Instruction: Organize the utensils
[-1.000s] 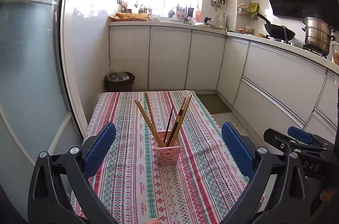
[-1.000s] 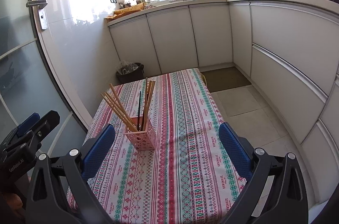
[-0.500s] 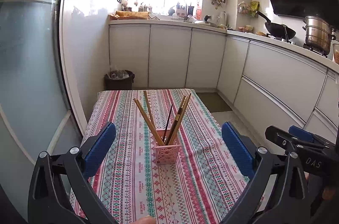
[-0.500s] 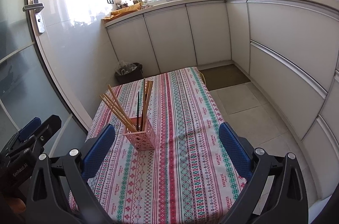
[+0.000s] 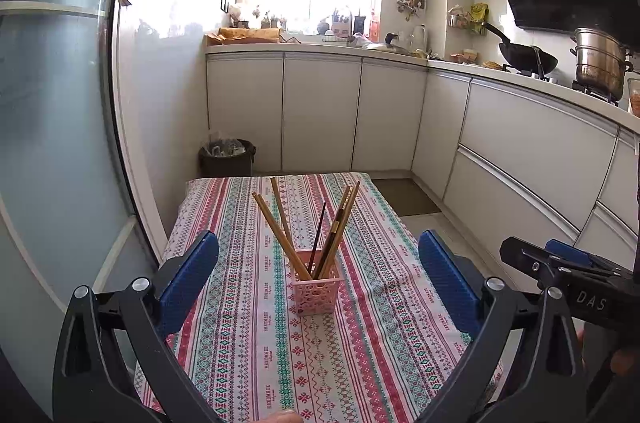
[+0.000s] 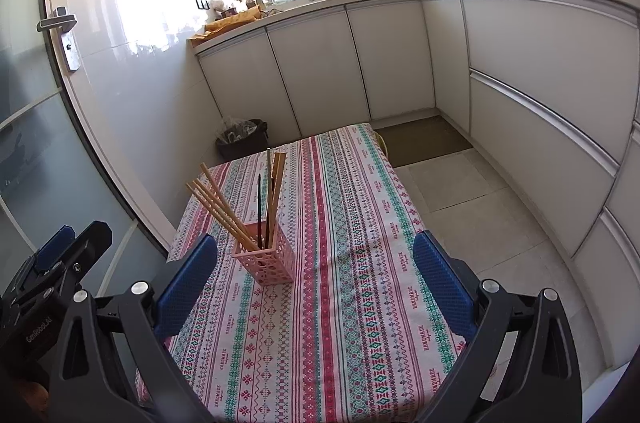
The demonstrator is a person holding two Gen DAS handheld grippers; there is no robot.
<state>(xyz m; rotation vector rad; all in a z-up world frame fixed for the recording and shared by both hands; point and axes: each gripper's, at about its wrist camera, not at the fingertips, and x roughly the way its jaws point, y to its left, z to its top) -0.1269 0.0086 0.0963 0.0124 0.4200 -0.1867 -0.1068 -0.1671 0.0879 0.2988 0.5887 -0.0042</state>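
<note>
Through the left wrist camera you are looking along the left gripper (image 5: 318, 277), whose blue fingers (image 5: 188, 277) are standing wide apart with nothing between them. Framed in that gap, a pink holder (image 5: 316, 291) is sitting upright on the striped tablecloth (image 5: 248, 323), well apart from both pads. Chopsticks (image 5: 280, 231) are fanning out of it, some leaning left, some right, with one thin dark stick between. The right gripper (image 5: 560, 267) is poking in at the right edge; you cannot tell how its jaws stand.

"HANDMADE" repeated along tablecloth (image 5: 280, 335) stripes, "DAS" on right claw (image 5: 568, 263) body, "GenRobot.AI" on left claw (image 6: 68, 247) body
</note>
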